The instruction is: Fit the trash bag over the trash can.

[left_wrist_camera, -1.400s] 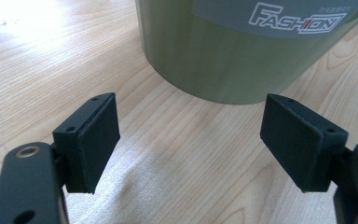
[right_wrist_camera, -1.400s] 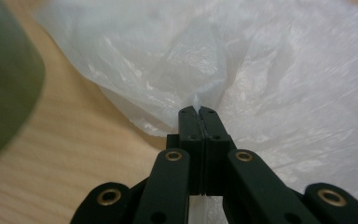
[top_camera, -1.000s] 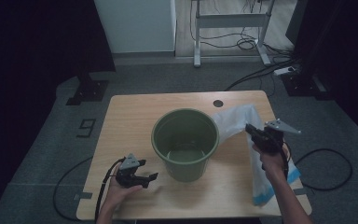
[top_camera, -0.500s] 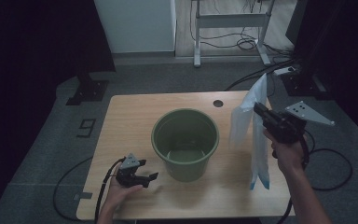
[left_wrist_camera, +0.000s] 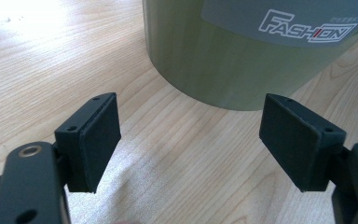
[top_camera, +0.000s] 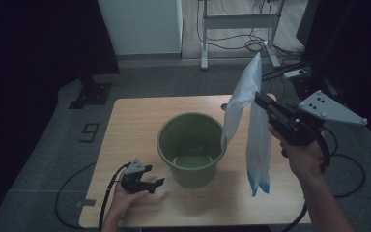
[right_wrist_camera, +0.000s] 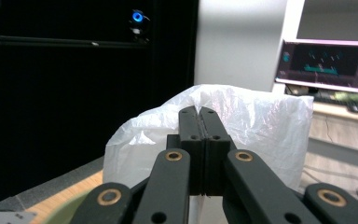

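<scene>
White plastic bag hung lengthwise, long axis near vertical, top corner up, blue-tinted bottom end pointing down over the table's right edge, just right of the green bucket. Bag off the tabletop. Right gripper clamped shut on the bag's upper part, held up high, jaws pressed together in the right gripper view with bag bunched around them. Left gripper rested near the front left corner, jaws wide apart, empty, facing the bucket.
</scene>
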The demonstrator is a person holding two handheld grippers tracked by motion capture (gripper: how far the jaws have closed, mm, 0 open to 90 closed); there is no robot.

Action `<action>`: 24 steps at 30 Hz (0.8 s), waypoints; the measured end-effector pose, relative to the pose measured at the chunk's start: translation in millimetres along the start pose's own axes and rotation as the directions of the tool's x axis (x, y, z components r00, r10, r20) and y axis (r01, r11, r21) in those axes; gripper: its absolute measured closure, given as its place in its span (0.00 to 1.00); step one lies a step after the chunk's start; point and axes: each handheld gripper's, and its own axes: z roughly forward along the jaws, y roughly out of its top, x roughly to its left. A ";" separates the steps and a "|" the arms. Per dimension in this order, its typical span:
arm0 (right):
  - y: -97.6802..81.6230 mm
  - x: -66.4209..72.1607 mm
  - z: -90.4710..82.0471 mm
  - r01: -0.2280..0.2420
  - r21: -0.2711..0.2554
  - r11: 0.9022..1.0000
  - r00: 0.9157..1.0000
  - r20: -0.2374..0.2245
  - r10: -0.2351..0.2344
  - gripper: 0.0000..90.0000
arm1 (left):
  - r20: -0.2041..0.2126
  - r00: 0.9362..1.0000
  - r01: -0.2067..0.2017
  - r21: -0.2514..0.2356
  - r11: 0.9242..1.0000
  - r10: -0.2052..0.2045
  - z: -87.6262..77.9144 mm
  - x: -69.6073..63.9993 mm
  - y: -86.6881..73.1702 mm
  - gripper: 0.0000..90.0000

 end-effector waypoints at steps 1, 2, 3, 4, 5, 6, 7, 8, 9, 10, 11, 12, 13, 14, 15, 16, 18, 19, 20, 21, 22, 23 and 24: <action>4.3 3.3 -0.2 0.010 -0.005 1.000 1.000 -0.007 -0.010 0.98 | 0.000 1.000 0.000 0.001 1.000 0.000 0.2 -0.1 0.1 0.22; 8.1 6.5 -0.2 0.016 -0.013 1.000 1.000 -0.015 -0.017 0.98 | -0.001 1.000 0.000 0.002 1.000 0.000 0.4 -0.1 0.2 0.22; 11.6 9.2 -0.2 0.018 -0.019 1.000 1.000 -0.023 -0.019 0.98 | 0.000 1.000 0.001 0.002 1.000 -0.001 0.6 0.0 0.2 0.22; 14.6 11.3 -0.3 0.021 -0.025 0.999 0.999 -0.030 -0.022 0.98 | 0.000 1.000 0.001 0.003 1.000 -0.001 0.7 0.2 0.1 0.22; 17.2 13.6 -0.5 0.024 -0.029 0.999 0.999 -0.035 -0.025 0.98 | 0.000 1.000 -0.001 0.006 1.000 0.001 0.6 0.5 0.1 0.22; 19.2 15.6 -0.4 0.031 -0.033 0.999 0.999 -0.037 -0.032 0.98 | -0.001 1.000 0.000 0.006 1.000 0.000 0.6 0.7 0.0 0.22; 20.2 17.3 -0.4 0.035 -0.034 0.999 0.999 -0.039 -0.037 0.98 | -0.001 1.000 0.000 0.005 1.000 0.000 0.5 0.9 -0.1 0.22; 20.1 18.6 -0.1 0.038 -0.033 0.999 0.998 -0.041 -0.040 0.98 | -0.001 1.000 0.001 0.004 1.000 -0.001 0.4 1.1 -0.1 0.22; 18.7 19.7 0.6 0.038 -0.027 0.999 0.998 -0.045 -0.039 0.98 | -0.001 1.000 0.004 0.002 1.000 -0.004 0.3 1.1 -0.2 0.22; 16.0 20.5 1.7 0.038 -0.019 0.999 0.998 -0.049 -0.039 0.98 | -0.001 1.000 0.004 0.001 1.000 -0.004 0.0 1.1 -0.2 0.22; 12.0 21.2 3.4 0.036 -0.010 0.999 0.998 -0.054 -0.037 0.98 | -0.002 1.000 0.004 0.001 1.000 -0.004 -0.1 1.2 -0.3 0.22; 7.2 21.8 5.2 0.034 0.004 0.999 0.998 -0.059 -0.034 0.98 | -0.003 1.000 0.004 0.002 1.000 -0.004 -0.3 1.4 -0.3 0.22; 0.3 22.1 8.0 0.035 0.022 0.999 0.998 -0.062 -0.034 0.98 | -0.003 1.000 0.005 0.002 1.000 -0.005 -0.4 1.5 -0.4 0.22; -4.3 22.4 9.7 0.032 0.034 0.999 0.997 -0.064 -0.030 0.98 | -0.004 1.000 0.005 0.002 1.000 -0.005 -0.5 1.7 -0.5 0.22; -12.4 22.6 12.7 0.030 0.053 0.998 0.997 -0.068 -0.026 0.98 | -0.004 1.000 0.006 0.001 1.000 -0.006 -0.7 1.8 -0.5 0.22; -17.4 22.7 14.6 0.030 0.065 0.997 0.997 -0.069 -0.026 0.98 | -0.005 1.000 0.006 0.000 1.000 -0.006 -0.9 1.9 -0.5 0.22; -29.9 22.5 19.2 0.026 0.094 0.995 0.997 -0.077 -0.019 0.98 | -0.009 1.000 0.008 -0.004 1.000 -0.008 -1.4 1.9 -0.4 0.22; -35.2 22.1 21.1 0.025 0.103 0.994 0.996 -0.082 -0.016 0.98 | -0.012 1.000 0.007 -0.007 1.000 -0.007 -2.2 2.1 -0.2 0.22; -39.8 21.7 22.5 0.025 0.112 0.993 0.996 -0.087 -0.015 0.98 | -0.019 1.000 0.009 -0.013 1.000 -0.009 -3.3 1.9 0.2 0.22; -43.7 21.2 23.7 0.024 0.118 0.993 0.995 -0.094 -0.013 0.98 | -0.027 1.000 0.010 -0.024 1.000 -0.011 -4.9 2.0 0.6 0.23; -47.2 20.7 24.7 0.021 0.122 0.992 0.995 -0.101 -0.009 0.98 | -0.033 0.999 0.016 -0.038 0.999 -0.017 -6.8 2.4 1.2 0.23; -50.2 20.4 25.7 0.018 0.127 0.992 0.994 -0.106 -0.004 0.98 | -0.036 0.999 0.025 -0.051 0.998 -0.027 -8.8 2.6 1.9 0.24; -53.0 20.2 26.6 0.017 0.131 0.991 0.994 -0.111 -0.002 0.98 | -0.043 0.998 0.031 -0.064 0.997 -0.034 -11.0 2.5 2.7 0.24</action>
